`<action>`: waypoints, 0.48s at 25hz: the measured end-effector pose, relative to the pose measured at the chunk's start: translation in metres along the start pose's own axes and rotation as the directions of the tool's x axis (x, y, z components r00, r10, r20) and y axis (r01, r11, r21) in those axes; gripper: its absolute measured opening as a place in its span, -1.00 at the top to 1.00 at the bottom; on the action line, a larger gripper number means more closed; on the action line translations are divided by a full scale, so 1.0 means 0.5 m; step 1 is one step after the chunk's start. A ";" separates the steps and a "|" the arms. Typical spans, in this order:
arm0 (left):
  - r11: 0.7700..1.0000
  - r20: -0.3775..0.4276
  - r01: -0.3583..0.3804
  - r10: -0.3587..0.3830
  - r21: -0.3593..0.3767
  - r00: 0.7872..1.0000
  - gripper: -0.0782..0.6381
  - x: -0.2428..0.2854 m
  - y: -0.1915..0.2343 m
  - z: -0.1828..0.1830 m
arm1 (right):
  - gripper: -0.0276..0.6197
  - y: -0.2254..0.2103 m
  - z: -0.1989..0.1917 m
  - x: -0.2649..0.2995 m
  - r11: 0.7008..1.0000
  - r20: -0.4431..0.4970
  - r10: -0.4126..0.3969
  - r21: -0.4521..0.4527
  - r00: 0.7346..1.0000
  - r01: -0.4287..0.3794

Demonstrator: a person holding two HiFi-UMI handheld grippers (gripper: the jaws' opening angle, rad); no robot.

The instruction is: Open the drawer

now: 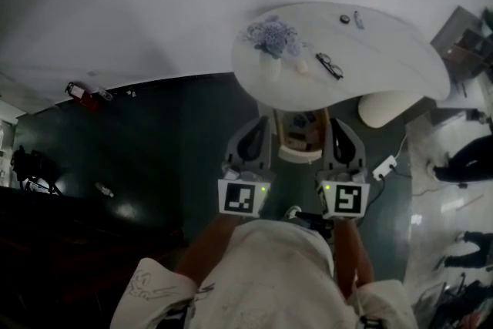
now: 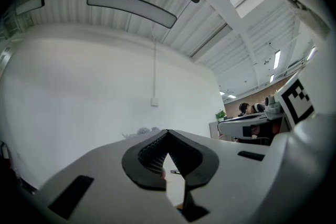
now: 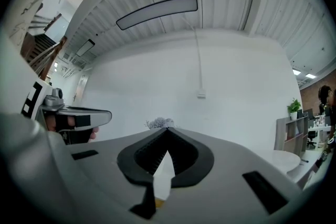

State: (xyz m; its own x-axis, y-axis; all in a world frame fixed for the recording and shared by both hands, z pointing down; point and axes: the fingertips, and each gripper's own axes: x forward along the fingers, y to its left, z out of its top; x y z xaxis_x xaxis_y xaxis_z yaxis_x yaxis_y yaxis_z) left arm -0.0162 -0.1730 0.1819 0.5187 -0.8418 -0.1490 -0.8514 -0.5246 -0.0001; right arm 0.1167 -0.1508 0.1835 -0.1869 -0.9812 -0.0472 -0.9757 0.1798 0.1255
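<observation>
Drawer (image 1: 300, 156) juts from the white table (image 1: 400, 58), contents indistinct.

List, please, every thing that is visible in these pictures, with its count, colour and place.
table: one, white, oval, top of the head view
flowers: one bunch, pale blue, on the table's left part
glasses: one pair, black, on the table, right of the flowers
drawer unit: one, tan, under the table's near edge
stool: one, white, right of the drawer unit
power strip: one, white, on the dark floor
bottle: one, clear, on the floor at the left
left gripper: one, grey, jaws shut, empty
right gripper: one, grey, jaws shut, empty
</observation>
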 end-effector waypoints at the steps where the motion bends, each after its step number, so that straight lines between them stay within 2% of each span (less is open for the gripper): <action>1: 1.000 -0.001 -0.001 0.001 -0.004 1.000 0.79 -0.001 0.000 -0.001 | 0.90 0.000 0.001 0.000 1.000 0.001 -0.001 -0.003 1.000 0.001; 12: 1.000 -0.011 -0.004 0.004 -0.005 1.000 0.79 -0.008 0.012 -0.007 | 0.90 0.008 0.007 0.006 1.000 -0.005 -0.007 -0.008 1.000 0.007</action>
State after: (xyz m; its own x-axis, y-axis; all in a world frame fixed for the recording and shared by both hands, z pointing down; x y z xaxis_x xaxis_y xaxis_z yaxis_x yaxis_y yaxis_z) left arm -0.0230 -0.1730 0.1861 0.5159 -0.8454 -0.1380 -0.8532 -0.5216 0.0059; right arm 0.1118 -0.1526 0.1806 -0.1798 -0.9828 -0.0432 -0.9759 0.1727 0.1333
